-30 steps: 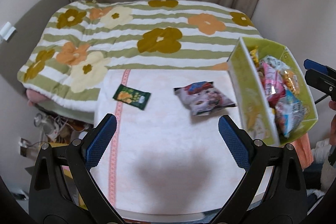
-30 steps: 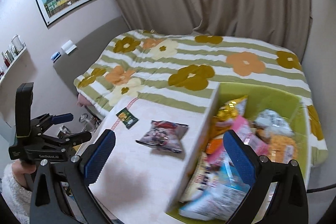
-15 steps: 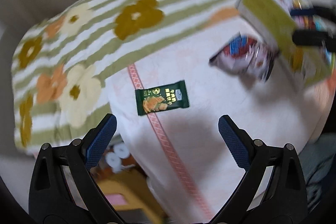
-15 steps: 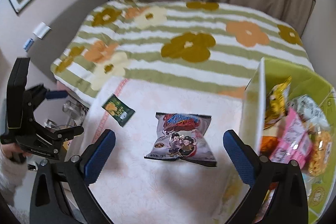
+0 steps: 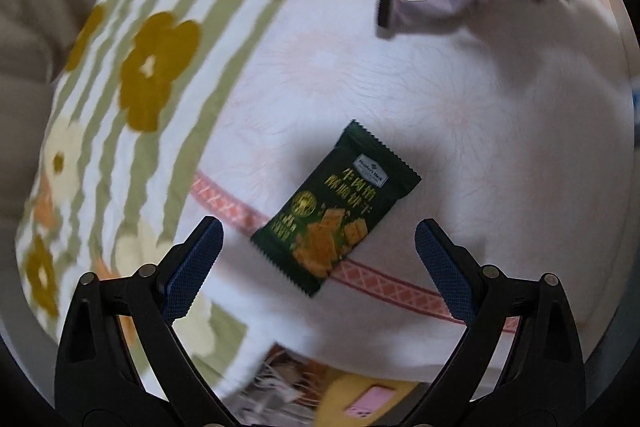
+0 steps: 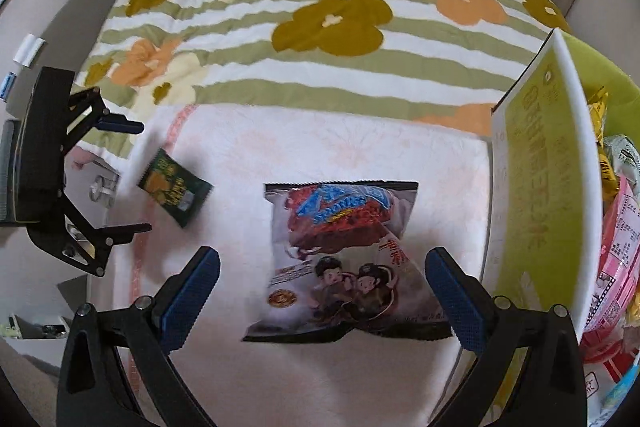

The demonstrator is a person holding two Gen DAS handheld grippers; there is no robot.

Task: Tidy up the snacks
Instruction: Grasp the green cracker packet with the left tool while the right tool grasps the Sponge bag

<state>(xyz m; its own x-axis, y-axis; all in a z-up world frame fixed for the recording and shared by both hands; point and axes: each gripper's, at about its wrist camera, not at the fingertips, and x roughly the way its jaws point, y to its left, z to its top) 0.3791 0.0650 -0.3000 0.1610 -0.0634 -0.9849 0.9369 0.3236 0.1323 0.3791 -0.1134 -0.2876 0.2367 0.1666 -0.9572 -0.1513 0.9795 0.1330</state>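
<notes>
Left claw (image 5: 316, 247) wide, closing, nothing gripped, poised over green cracker packet (image 5: 334, 209). Right claw (image 6: 320, 287) wide, empty, straddling grey snack bag (image 6: 344, 259). Yellow-green box (image 6: 548, 163) at 3 o'clock, presumably the destination.

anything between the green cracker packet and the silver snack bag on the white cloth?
Nothing: bare white cloth separates the green cracker packet from the silver snack bag, clearest in the right wrist view.

The green cracker packet (image 5: 336, 207) reads "Member's Mark"; the silver snack bag (image 6: 344, 259) reads "Snacks".
</notes>
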